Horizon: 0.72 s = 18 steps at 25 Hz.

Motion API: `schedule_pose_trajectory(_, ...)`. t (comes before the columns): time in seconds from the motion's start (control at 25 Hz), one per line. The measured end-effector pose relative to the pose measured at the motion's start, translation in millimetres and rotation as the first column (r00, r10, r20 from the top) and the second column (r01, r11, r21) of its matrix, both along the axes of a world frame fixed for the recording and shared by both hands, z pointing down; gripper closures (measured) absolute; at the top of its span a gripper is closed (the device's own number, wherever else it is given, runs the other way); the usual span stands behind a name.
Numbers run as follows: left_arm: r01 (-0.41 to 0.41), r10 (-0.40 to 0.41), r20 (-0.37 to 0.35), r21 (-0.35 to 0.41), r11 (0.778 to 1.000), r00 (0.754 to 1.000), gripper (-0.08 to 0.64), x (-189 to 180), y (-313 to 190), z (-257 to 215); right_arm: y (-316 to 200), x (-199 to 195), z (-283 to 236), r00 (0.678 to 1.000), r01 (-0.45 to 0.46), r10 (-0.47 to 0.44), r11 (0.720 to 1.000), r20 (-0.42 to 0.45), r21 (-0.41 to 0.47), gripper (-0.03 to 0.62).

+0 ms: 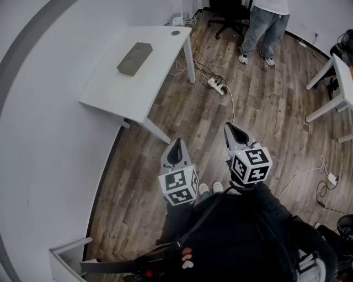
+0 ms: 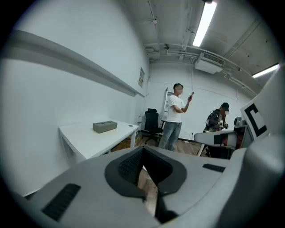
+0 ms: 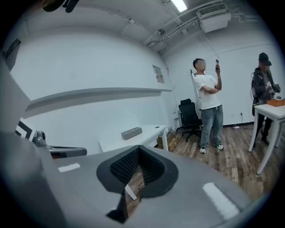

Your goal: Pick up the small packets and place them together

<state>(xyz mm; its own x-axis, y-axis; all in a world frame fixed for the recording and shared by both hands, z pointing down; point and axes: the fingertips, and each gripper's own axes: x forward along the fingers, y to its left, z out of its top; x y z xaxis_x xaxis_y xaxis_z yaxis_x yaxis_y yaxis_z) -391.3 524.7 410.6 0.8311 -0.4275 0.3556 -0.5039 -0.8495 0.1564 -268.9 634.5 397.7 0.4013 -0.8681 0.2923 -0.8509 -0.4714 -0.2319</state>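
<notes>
Wood-plank floor [image 1: 259, 110] fills most of the head view, with white wall along the left edge. White worktop [image 1: 110, 88] is set against that wall at 11 o'clock of both tools, well apart from them. One grey block [image 1: 134, 58] is carried on it: oblong, lying flat, shallow hollows in its top, placed toward the far end. The small packets cannot be made out in any view.

Left tool [image 1: 176, 146] and right tool [image 1: 231, 131] are held side by side over the floor, apart from each other, tipped slightly down. Jaws of each are brought together at the tips, nothing gripped; floor is seen through the gap behind the pads.

Standing person [image 1: 265, 27] is noted at 1 o'clock, office chair [image 1: 229, 14] beside at 12. Power strip [image 1: 216, 85] lies on the floor near the worktop leg.
</notes>
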Motion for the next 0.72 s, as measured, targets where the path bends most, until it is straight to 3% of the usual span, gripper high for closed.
schedule_pose_trajectory(0.72,0.005,-0.005,-0.003,-0.003,1.000,1.000,0.560,-12.9,1.3,3.3,0.9,-12.3,3.4,1.000,-0.002,0.002,1.000,-0.001,0.001,0.592)
